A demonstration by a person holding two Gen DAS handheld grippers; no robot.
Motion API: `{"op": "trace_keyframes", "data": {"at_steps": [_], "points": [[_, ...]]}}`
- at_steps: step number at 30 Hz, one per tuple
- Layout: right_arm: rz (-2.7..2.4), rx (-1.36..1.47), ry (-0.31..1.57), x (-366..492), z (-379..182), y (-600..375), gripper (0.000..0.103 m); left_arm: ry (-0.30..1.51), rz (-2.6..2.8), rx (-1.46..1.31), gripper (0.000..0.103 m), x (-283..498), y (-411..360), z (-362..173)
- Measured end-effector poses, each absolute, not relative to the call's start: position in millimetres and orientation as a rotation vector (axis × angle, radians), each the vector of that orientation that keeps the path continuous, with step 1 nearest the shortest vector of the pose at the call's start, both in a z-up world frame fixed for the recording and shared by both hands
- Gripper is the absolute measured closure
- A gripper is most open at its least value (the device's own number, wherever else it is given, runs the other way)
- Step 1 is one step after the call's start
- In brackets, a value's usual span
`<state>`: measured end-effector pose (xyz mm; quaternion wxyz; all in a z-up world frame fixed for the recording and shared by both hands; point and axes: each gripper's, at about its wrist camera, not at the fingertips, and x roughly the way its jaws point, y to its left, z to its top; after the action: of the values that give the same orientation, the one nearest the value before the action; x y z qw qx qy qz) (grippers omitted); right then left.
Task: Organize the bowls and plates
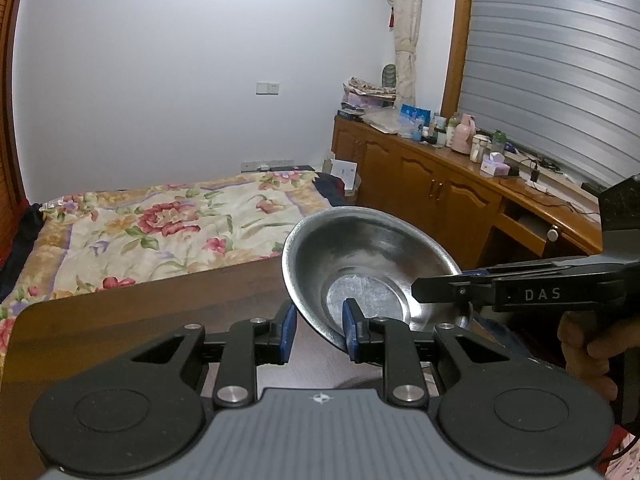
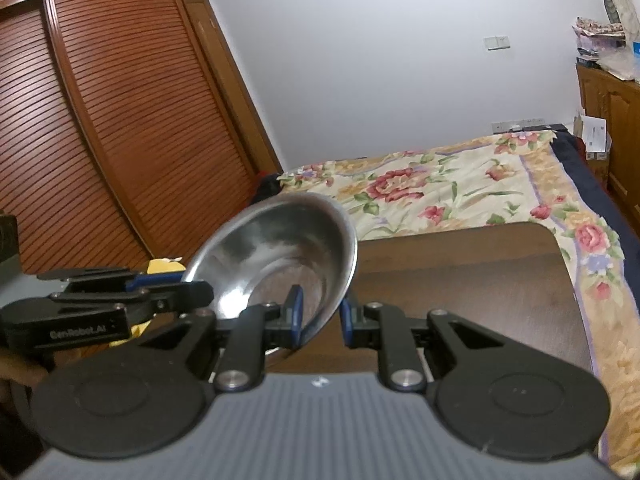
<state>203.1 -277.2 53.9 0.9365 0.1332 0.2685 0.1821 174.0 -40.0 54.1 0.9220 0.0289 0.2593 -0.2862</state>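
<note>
Above the dark wooden counter point(image 1: 160, 312), a steel bowl point(image 1: 372, 264) is held tilted by both grippers at once. The left gripper point(image 1: 318, 330) is closed nearly shut on the bowl's near rim, one blue finger point(image 1: 351, 328) inside and the other outside. The right gripper point(image 2: 320, 316) is clamped likewise on the opposite rim. The bowl appears to be clear of the counter, though its underside is hidden. A flowered bedspread point(image 1: 160, 224) is seen beyond the counter's far edge.

One steel bowl point(image 1: 368, 272), two grippers, one table point(image 2: 460, 280), one bed point(image 1: 160, 232)
</note>
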Motion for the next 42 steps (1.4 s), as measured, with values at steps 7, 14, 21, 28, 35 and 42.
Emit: {"op": "trace_keyframes", "data": {"at_steps": [7,14,21,28,35,42], "points": [[0.389,0.286,0.564,186.1,43.0,-278.4,0.082,0.547,-0.603,0.051,0.077,155.6,-38.9,38.1],[0.391,0.261,0.585,165.3,29.1,-274.5,0.082,0.56,-0.611,0.065,0.077,133.9,-38.1,19.4],[0.4,0.255,0.605,146.8,15.9,-270.5,0.082,0.583,-0.607,0.057,0.075,111.8,-32.7,-2.5],[0.394,0.199,0.603,130.3,6.7,-257.5,0.082,0.604,-0.586,0.066,0.075,100.1,-33.4,-16.7],[0.374,0.203,0.602,123.0,-1.9,-256.4,0.082,0.605,-0.578,0.085,0.073,95.6,-38.3,-23.4],[0.371,0.278,0.594,119.7,-10.9,-265.0,0.082,0.608,-0.576,0.092,0.073,96.2,-41.1,-27.2]]}}
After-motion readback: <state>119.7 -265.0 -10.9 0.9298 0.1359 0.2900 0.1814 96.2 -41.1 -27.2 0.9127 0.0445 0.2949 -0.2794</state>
